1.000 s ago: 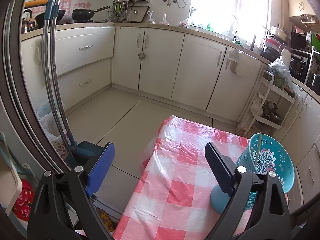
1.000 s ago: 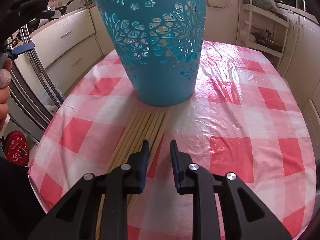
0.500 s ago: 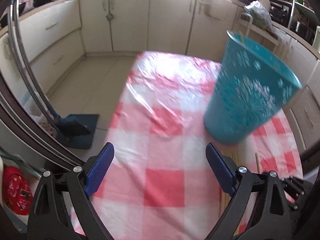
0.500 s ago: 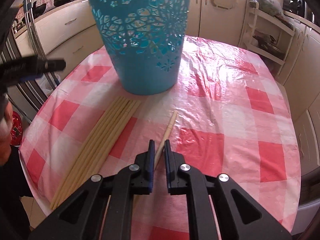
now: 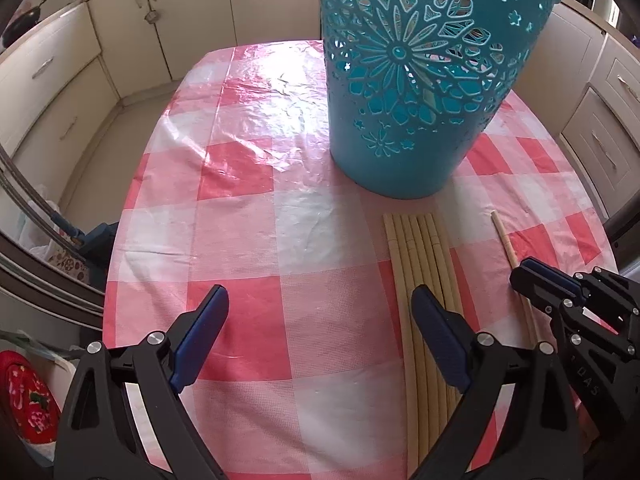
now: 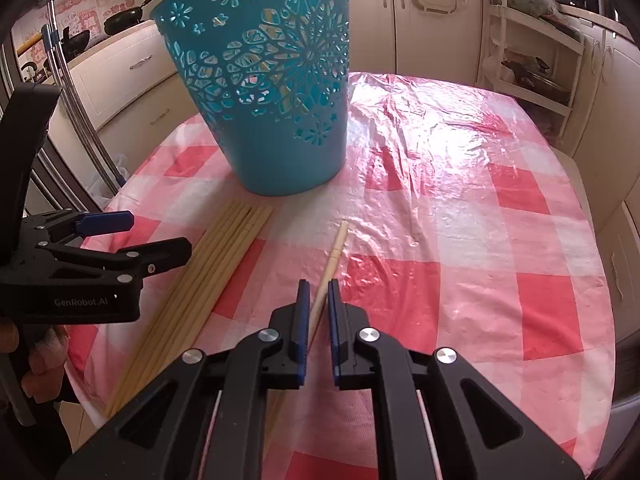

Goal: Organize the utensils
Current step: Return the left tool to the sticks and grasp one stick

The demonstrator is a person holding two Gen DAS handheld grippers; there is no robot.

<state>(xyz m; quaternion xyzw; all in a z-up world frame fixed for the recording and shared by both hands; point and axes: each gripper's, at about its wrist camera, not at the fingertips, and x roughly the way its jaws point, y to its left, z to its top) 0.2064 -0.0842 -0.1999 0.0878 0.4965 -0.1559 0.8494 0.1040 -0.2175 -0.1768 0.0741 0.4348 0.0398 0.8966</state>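
Observation:
A teal cut-out basket (image 5: 420, 80) (image 6: 272, 92) stands upright on the pink checked tablecloth (image 5: 248, 216). A bundle of several pale chopsticks (image 5: 424, 280) (image 6: 208, 264) lies in front of it. One single chopstick (image 6: 334, 254) (image 5: 506, 240) lies apart to the right. My right gripper (image 6: 318, 292) (image 5: 532, 276) is shut on that single chopstick, low on the cloth. My left gripper (image 5: 320, 312) (image 6: 156, 236) is open and empty, with its right finger over the bundle.
The table's left edge (image 5: 116, 264) drops to the floor, with a metal rack (image 5: 24, 216) beside it. Cream cabinets (image 6: 436, 20) line the walls. A white shelf trolley (image 6: 532, 64) stands at the back right.
My left gripper swung from the room down over the table and close to the bundle. My right gripper closed on one chopstick and drew it sideways, away from the bundle.

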